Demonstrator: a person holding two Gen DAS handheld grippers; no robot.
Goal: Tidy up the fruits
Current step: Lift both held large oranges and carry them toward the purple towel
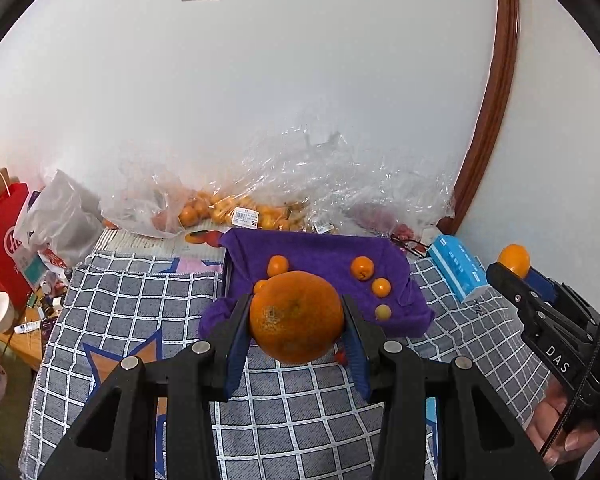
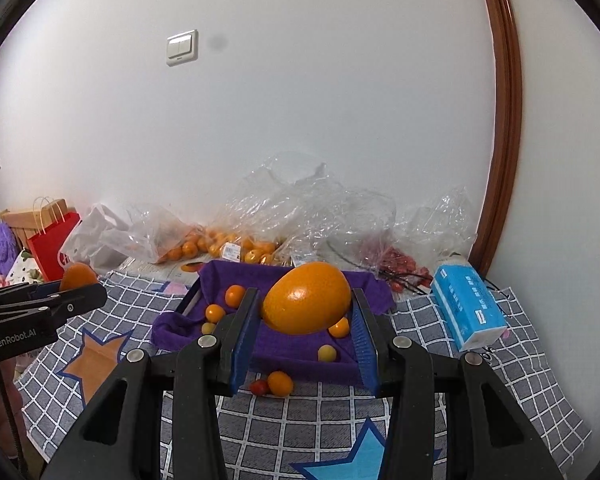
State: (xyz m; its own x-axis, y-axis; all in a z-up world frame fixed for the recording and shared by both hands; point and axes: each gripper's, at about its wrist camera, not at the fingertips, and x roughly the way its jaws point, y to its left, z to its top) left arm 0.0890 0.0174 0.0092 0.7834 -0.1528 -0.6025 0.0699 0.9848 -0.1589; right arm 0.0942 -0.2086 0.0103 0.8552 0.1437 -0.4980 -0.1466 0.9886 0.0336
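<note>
We log the left gripper [image 1: 297, 320] closed on a large orange [image 1: 296, 316], its blue pads pressed to both flanks and the fruit lifted over the near edge of the purple towel [image 1: 320, 256]. The right gripper [image 2: 306, 312] likewise clamps a smooth orange [image 2: 308, 298], held above the same towel. The left wrist view shows the rough stem scar on its fruit and four small citrus on the cloth to the right, among them one pale yellow fruit [image 1: 383, 312]; it also catches the right gripper side-on with its orange poking past the fingertips. The right wrist view alone shows a small tangerine [image 2: 280, 383] touching a cherry tomato [image 2: 259, 387] on the checked blanket [image 2: 300, 420], just in front of the towel, plus the towel's raised tray-like rim. Both views show the bagged tangerines [image 1: 220, 210] against the wall and the blue tissue pack [image 2: 468, 308] to the right.
</note>
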